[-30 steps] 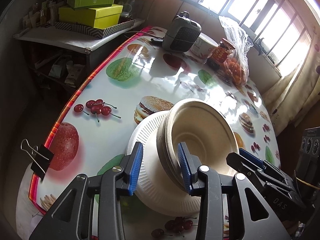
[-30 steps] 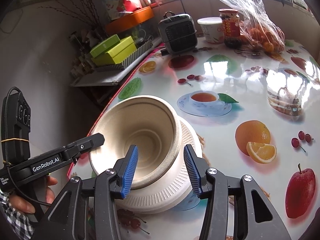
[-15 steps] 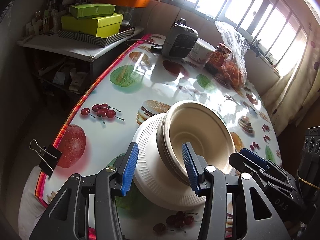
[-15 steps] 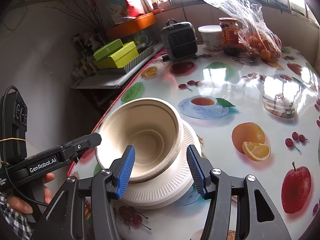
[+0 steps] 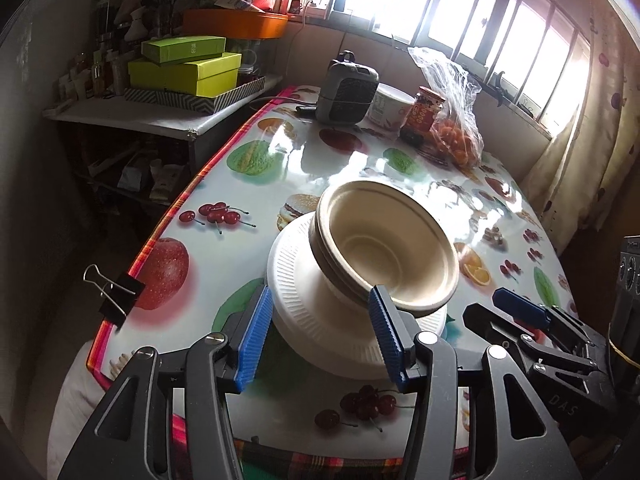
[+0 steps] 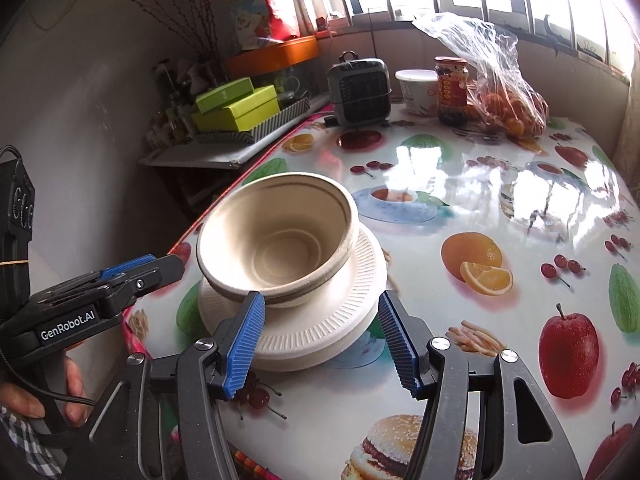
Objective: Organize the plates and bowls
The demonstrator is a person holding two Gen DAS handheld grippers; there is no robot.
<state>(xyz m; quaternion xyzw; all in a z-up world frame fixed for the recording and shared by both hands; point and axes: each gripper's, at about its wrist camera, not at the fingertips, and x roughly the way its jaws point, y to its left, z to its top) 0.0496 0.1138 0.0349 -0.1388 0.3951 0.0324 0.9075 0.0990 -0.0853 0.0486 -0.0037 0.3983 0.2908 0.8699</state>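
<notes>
Strong daylight comes through the windows at the far edge of the table, which shows white glare. The left side is dim. Fisheye distortion bends the edges; corners are dark.

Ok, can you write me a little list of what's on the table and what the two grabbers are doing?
bowls: stack of tan paper bowls, tilted, sitting on the plates
plates: stack of white paper plates near the table's edge
left gripper: open, jaws just widened, holding nothing
right gripper: open, jaws just widened, holding nothing
far end of table: small heater, white tub, jar, bag of oranges
</notes>
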